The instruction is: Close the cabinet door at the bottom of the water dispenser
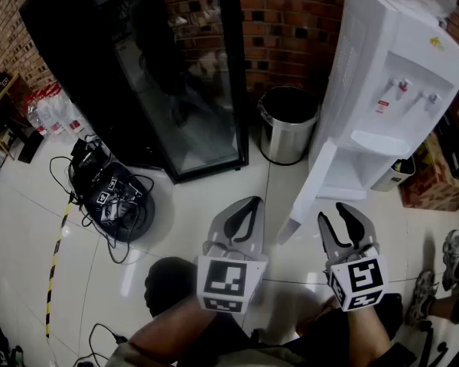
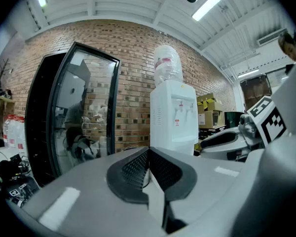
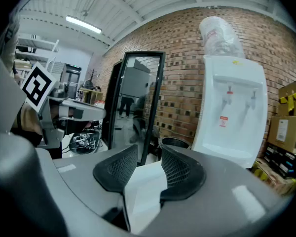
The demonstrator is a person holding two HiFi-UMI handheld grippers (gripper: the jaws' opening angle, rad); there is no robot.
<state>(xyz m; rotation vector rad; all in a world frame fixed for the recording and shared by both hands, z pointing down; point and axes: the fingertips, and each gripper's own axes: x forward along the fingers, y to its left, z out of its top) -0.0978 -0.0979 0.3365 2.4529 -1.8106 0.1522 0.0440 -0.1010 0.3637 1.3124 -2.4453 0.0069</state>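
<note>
Cabinet door (image 1: 310, 186) hangs swung open at eleven o'clock from the right gripper (image 1: 338, 219), whose jaws are spread and pinch nothing. The left gripper (image 1: 249, 205), at nine o'clock, has its jaws together. The water dispenser (image 1: 390, 90) stands at twelve o'clock.

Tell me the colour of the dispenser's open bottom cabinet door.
The cabinet door is white, seen best in the head view.

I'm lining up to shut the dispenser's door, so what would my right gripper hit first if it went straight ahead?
Probably the open white cabinet door, seen between the right gripper's open jaws; how near is unclear.
</note>
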